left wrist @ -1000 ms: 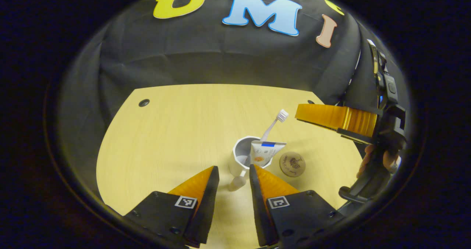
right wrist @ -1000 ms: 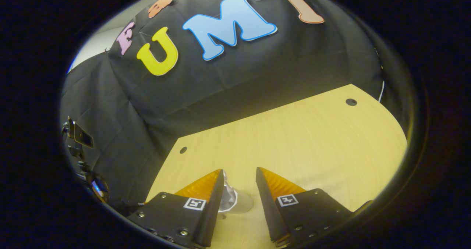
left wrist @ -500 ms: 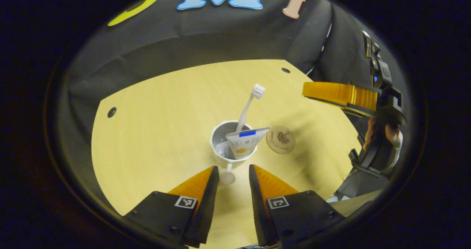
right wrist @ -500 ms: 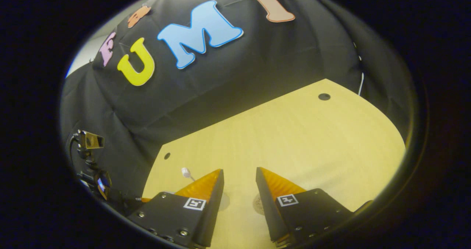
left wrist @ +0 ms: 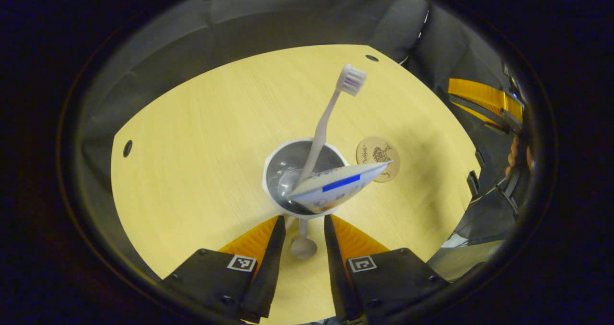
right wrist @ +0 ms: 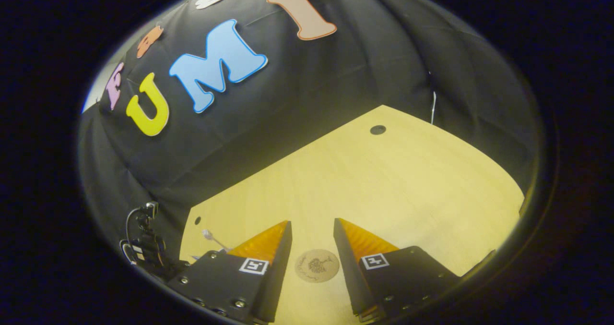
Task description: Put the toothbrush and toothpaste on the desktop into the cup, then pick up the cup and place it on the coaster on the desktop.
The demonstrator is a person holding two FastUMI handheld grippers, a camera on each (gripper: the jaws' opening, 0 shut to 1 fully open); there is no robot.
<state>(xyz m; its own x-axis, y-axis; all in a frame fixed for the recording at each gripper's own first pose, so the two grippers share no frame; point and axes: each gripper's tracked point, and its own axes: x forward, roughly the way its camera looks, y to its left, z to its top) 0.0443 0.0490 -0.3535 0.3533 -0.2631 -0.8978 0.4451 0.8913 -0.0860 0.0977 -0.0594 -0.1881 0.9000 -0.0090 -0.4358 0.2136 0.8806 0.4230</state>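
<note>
Left hand-held gripper point(left wrist: 302, 225) parted narrowly around the cup's handle point(left wrist: 303, 242), contact unclear. Cup point(left wrist: 302, 175) on the counter point(left wrist: 201, 138) — toothbrush point(left wrist: 326, 118) and toothpaste point(left wrist: 336, 188) inside, coaster point(left wrist: 377, 158) just beside. Right hand-held gripper point(right wrist: 312, 231) parted, empty — above the coaster.

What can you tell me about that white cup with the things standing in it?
The cup is white, glossy like ceramic or plastic, round, greyish inside. It stands upright on the wooden table, beside the round coaster, not on it. A toothbrush leans in it, bristles up, and a toothpaste tube juts over its rim. Its handle points toward the left gripper, between its jaws.
</note>
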